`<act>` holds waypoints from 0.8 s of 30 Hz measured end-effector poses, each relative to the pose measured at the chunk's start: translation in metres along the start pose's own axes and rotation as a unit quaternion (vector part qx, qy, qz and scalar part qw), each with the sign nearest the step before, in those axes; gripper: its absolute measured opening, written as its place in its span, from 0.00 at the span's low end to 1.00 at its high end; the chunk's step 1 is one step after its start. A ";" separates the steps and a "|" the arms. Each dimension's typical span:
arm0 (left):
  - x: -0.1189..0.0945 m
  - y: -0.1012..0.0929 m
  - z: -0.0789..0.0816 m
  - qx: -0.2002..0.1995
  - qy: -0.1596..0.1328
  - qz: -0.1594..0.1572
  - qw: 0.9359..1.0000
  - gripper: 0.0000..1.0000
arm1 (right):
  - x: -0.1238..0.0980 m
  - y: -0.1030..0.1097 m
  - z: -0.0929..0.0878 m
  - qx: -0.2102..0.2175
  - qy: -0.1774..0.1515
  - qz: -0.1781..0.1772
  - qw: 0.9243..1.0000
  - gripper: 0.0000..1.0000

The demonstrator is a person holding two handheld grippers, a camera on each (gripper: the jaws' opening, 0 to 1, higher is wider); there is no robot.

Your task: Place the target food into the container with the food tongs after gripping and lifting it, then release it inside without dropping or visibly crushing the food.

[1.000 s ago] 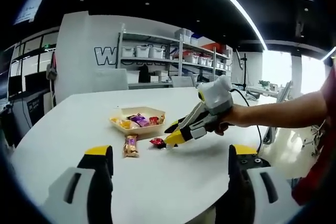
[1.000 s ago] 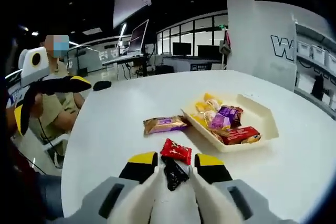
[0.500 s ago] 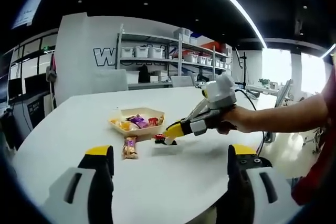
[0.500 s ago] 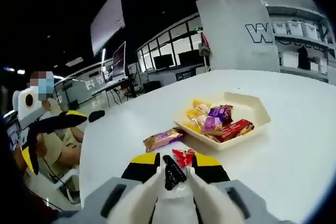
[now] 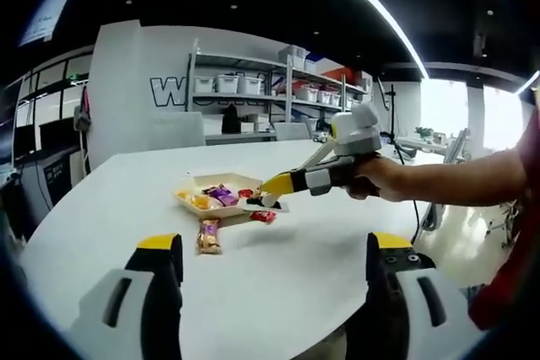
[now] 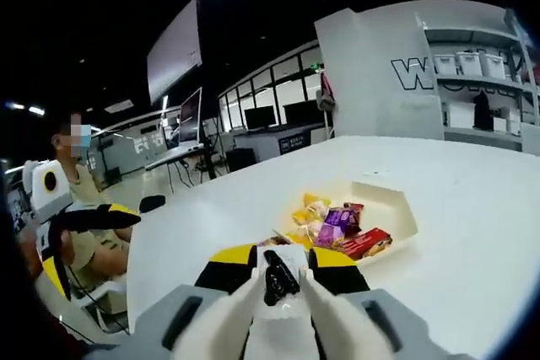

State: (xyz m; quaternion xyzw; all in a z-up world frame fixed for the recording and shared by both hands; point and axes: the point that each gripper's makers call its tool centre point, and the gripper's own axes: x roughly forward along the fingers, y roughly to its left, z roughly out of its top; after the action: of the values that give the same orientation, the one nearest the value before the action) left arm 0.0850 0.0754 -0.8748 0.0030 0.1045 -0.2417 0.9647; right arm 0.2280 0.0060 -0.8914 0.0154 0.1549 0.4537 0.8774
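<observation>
Red snack packet [image 5: 263, 217] hangs from right gripper [image 5: 268, 200], clamped beside tray [image 5: 187, 201]; left gripper [image 5: 274, 271] released. Transfer underway; next, carry over tray, release gently.

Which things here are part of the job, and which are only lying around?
Job: right tool, shut on black tongs; red sweet under its tip; tray of sweets.
Lying about: wrapped bar on the table; shelf bins; open left tool.
</observation>
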 end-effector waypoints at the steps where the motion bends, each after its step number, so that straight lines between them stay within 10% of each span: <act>1: 0.000 0.000 0.000 0.000 -0.001 0.000 1.000 0.88 | -0.001 -0.001 0.002 0.005 -0.004 0.000 1.000 0.19; 24: -0.006 0.005 -0.001 -0.004 -0.004 0.003 1.000 0.89 | -0.004 -0.003 0.044 -0.048 -0.005 -0.011 0.999 0.19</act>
State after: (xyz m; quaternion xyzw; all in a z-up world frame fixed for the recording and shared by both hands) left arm 0.0815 0.0825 -0.8751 -0.0018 0.1014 -0.2385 0.9658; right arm 0.2405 0.0058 -0.8493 -0.0260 0.1287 0.4506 0.8830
